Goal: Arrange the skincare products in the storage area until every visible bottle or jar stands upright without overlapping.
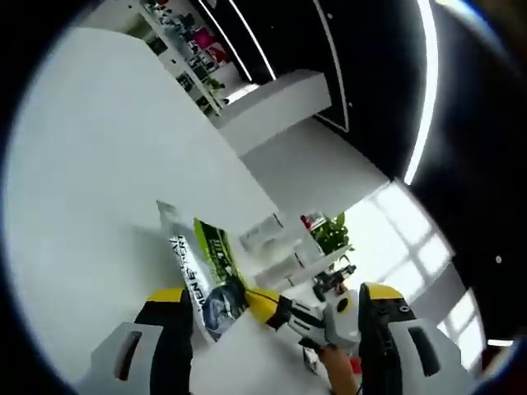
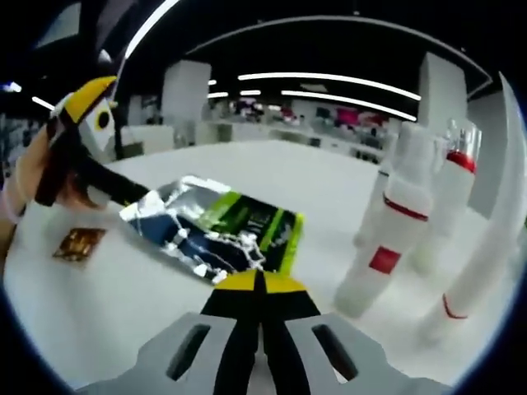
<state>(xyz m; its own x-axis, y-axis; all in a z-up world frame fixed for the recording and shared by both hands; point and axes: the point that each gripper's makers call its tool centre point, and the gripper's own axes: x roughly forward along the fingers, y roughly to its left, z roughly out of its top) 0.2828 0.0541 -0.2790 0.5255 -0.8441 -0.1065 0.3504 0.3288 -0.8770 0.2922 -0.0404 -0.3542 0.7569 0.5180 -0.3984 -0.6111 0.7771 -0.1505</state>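
We've got the foil sachet [image 2: 216,226] lying flat on the white worktop [image 2: 107,304], and our right tool [image 2: 259,284] is clenched on its near edge. The left tool [image 1: 272,309] stands released, jaws wide apart. Just beside the sachet, white bottles [image 2: 395,230] stand upright, red-banded.

Large open-plan showroom or shop-like hall. Dark ceiling with long curved light strips [image 2: 329,78], white pillars [image 2: 183,90], white counters [image 1: 276,103]. Display shelving with colourful small goods [image 1: 193,45] along far wall. Potted plant [image 1: 331,233] near bright windows [image 1: 399,234]. White worktable [image 2: 272,177] carries skincare bottles [image 2: 399,226].
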